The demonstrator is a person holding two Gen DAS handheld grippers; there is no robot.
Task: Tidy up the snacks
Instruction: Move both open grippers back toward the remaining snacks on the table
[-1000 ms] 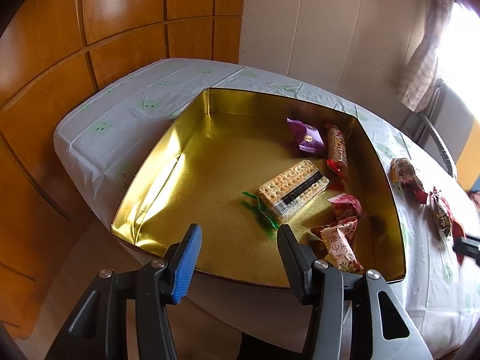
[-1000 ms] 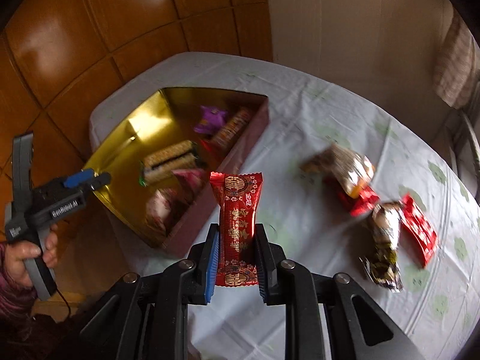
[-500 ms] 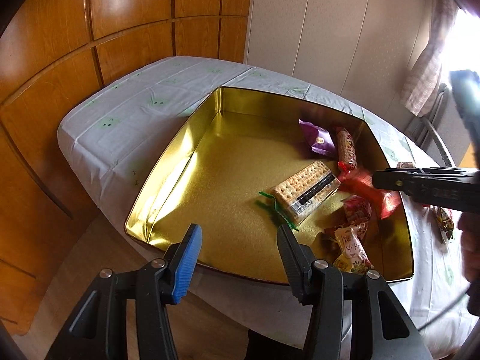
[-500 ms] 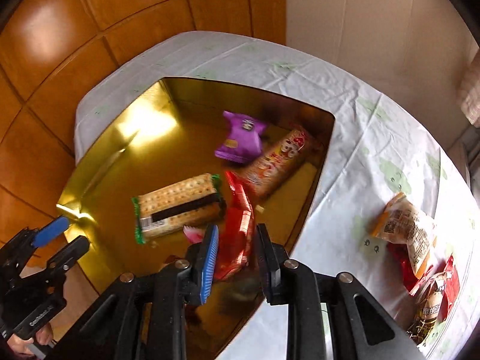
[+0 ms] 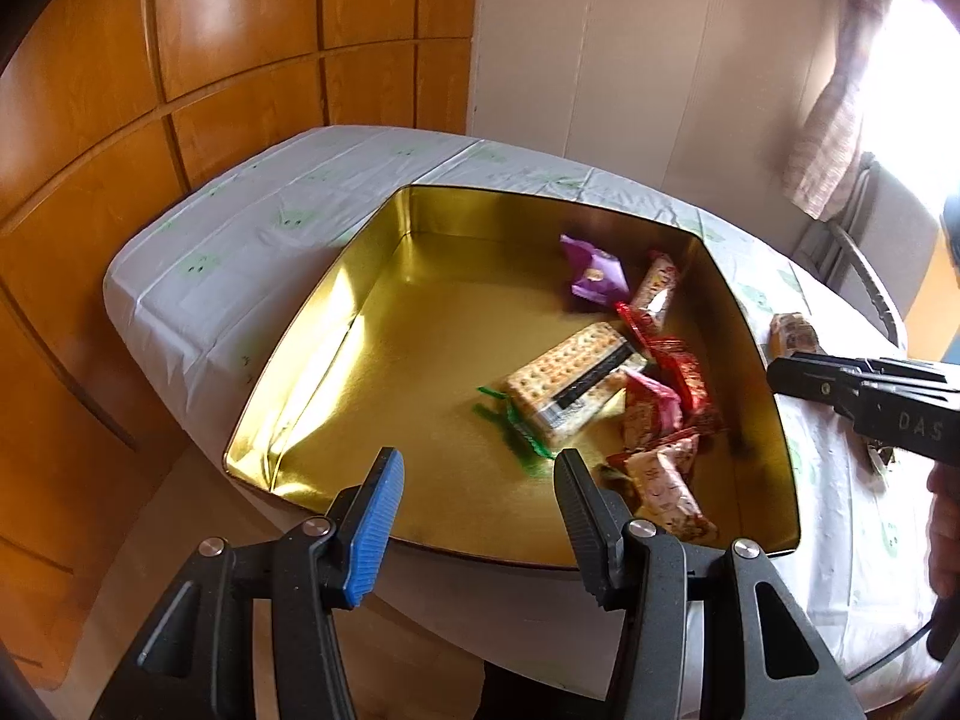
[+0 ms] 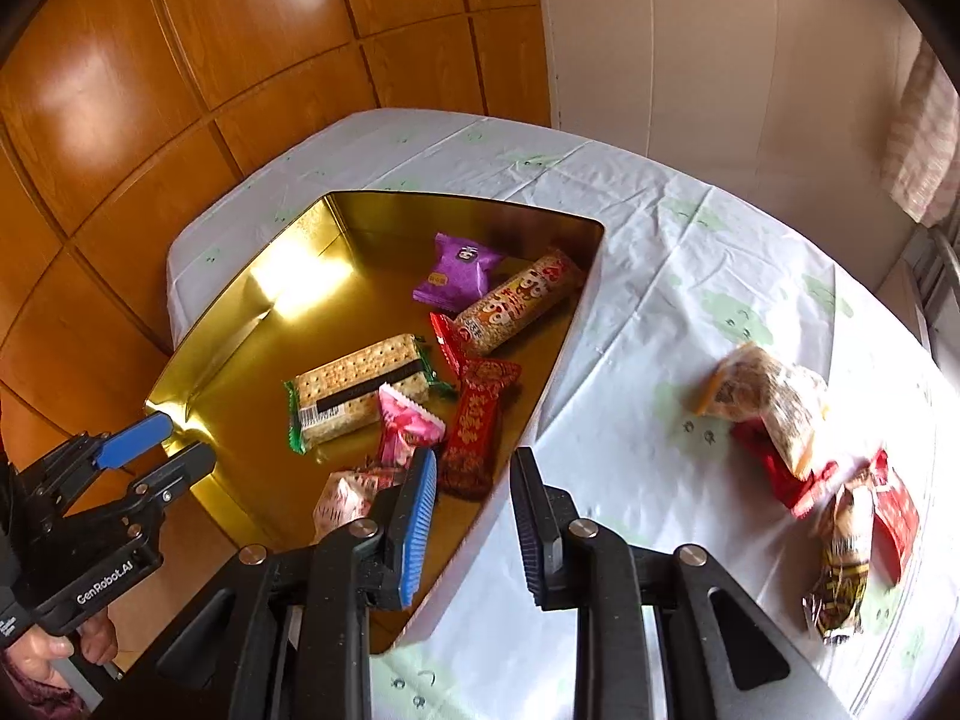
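A gold tin (image 6: 240,330) sits on the white tablecloth and holds several snacks: a cracker pack (image 6: 360,390), a purple packet (image 6: 459,270), a long bar (image 6: 519,300) and pink packets (image 6: 408,426). A red packet (image 6: 477,420) lies in the tin by its right wall, just beyond my right gripper (image 6: 474,504), whose jaws stand apart with nothing between them. My left gripper (image 5: 477,480) hovers open and empty over the near edge of the tin (image 5: 336,324). From the left wrist view the red packet (image 5: 684,372) rests beside the cracker pack (image 5: 570,384).
Loose snacks lie on the cloth to the right: a pale bag (image 6: 768,402), a red packet (image 6: 780,468), a dark wrapper (image 6: 840,564) and another red one (image 6: 894,516). Wood panelling (image 6: 180,90) stands behind the table. A chair (image 5: 864,276) is at the far right.
My right gripper carried the red packet from above the cloth over the tin and let it go; the packet now lies inside. The left gripper stayed where it was.
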